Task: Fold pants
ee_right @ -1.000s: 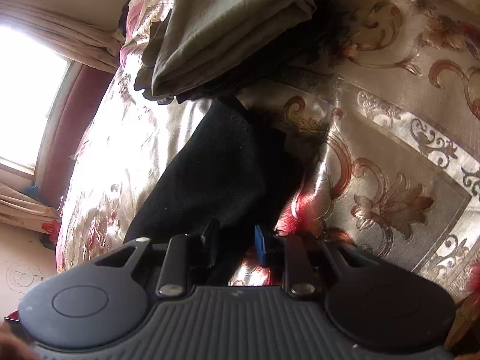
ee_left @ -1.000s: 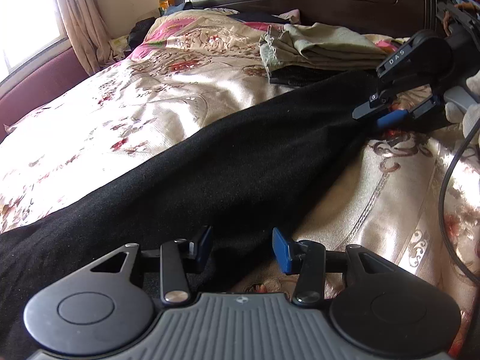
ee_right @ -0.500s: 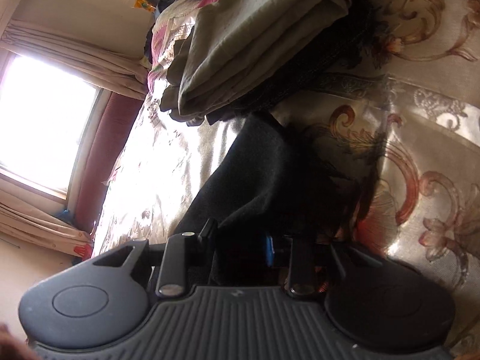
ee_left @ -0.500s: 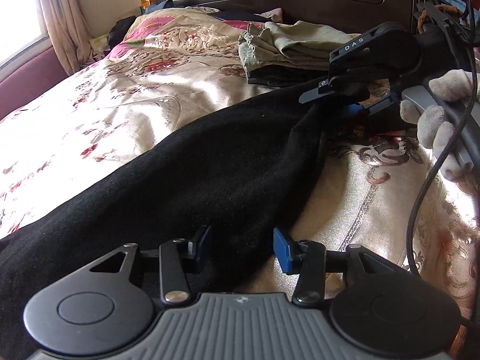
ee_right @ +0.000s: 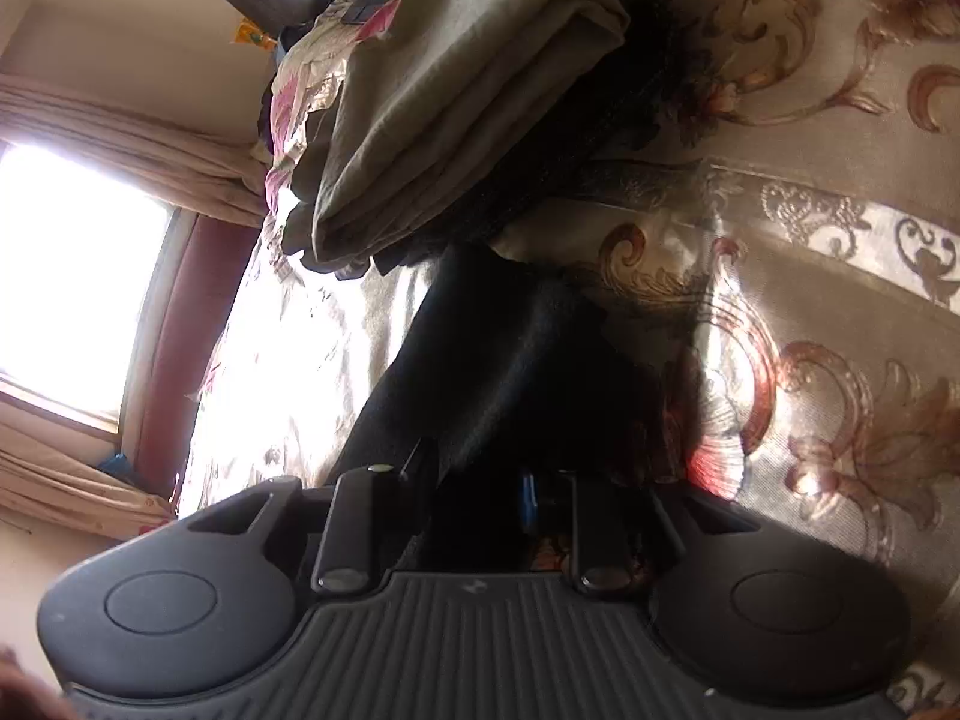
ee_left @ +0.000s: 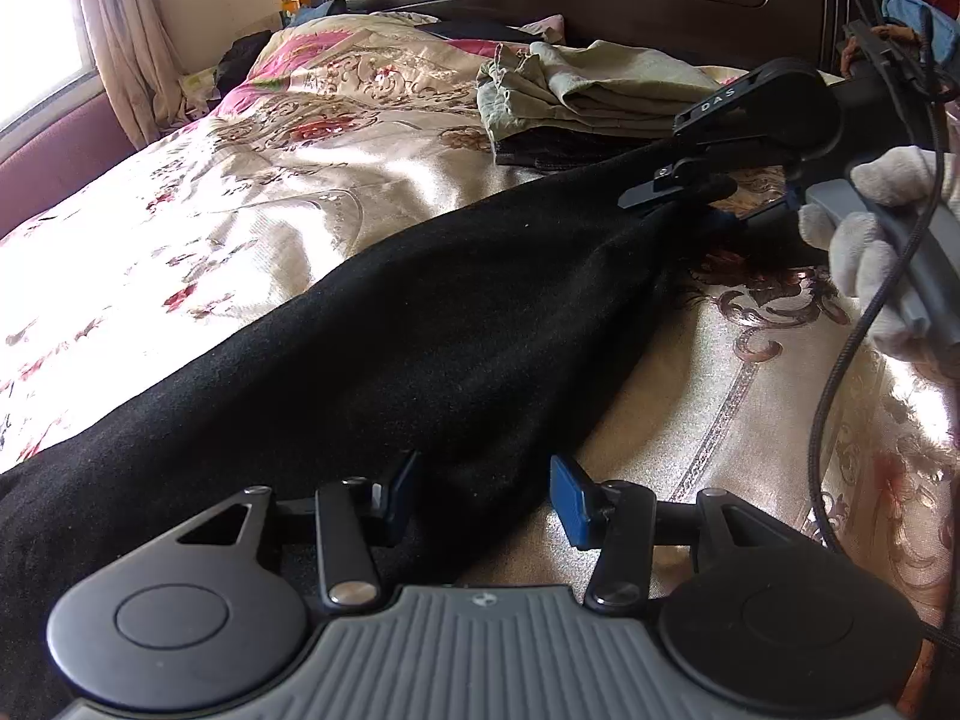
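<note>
Two claws on the black pants [ee_left: 372, 348], which lie stretched across my floral bedspread [ee_left: 252, 192]. Left claw [ee_left: 480, 495] opening, jaws astride the near edge, pads clear of cloth. Right claw [ee_right: 474, 489] closing, pinching the far end near the folded olive garment [ee_left: 600, 93].

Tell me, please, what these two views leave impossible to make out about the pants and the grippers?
- Left wrist view: black pants run off the lower-left edge, so their full shape is unseen.
- Right wrist view: right gripper pads sit in dark cloth; contact is unclear.
- Left wrist view: left gripper jaws are opening; the cloth edge lies between them.
</note>
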Tool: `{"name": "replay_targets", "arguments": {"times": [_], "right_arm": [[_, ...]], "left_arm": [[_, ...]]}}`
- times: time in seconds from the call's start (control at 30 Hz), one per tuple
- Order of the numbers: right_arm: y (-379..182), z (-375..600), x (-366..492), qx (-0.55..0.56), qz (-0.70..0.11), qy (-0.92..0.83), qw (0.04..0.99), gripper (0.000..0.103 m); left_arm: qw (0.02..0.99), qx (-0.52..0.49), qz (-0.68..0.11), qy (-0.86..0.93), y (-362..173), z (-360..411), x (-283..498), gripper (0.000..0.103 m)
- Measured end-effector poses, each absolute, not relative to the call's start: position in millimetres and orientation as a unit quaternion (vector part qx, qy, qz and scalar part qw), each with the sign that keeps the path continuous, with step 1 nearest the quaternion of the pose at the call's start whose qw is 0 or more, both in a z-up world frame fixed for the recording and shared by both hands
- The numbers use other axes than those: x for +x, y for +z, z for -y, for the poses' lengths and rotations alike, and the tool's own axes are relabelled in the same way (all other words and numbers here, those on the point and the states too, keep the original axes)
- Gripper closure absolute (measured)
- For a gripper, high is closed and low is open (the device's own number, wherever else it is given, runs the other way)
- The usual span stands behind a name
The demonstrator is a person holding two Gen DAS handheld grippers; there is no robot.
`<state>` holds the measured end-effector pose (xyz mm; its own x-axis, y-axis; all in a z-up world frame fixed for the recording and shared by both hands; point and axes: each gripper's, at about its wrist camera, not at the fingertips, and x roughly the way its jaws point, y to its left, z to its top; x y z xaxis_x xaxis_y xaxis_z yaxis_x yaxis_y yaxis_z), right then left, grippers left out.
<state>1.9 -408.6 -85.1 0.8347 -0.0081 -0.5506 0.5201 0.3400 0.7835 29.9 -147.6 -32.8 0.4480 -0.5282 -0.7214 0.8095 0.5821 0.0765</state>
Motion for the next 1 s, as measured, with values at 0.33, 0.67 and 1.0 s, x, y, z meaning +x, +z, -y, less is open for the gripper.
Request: {"name": "replay_targets", "arguments": {"times": [0.33,0.67,1.0], "right_arm": [[-61,420,-11,0.590,-0.205,-0.104,0.774,0.095],[39,346,50,0.475,-0.217,0.017,0.853,0.095],[64,220,135,0.379,-0.273,0.125,0.875,0.095]], "left_arm": [[0.829,0.197,-0.337,-0.401,-35,145,32,0.039],[0.849,0.122,-0.331,-0.394,-26,111,37,0.038],[0.887,0.036,-0.306,-0.343,-17,40,50,0.037]]}}
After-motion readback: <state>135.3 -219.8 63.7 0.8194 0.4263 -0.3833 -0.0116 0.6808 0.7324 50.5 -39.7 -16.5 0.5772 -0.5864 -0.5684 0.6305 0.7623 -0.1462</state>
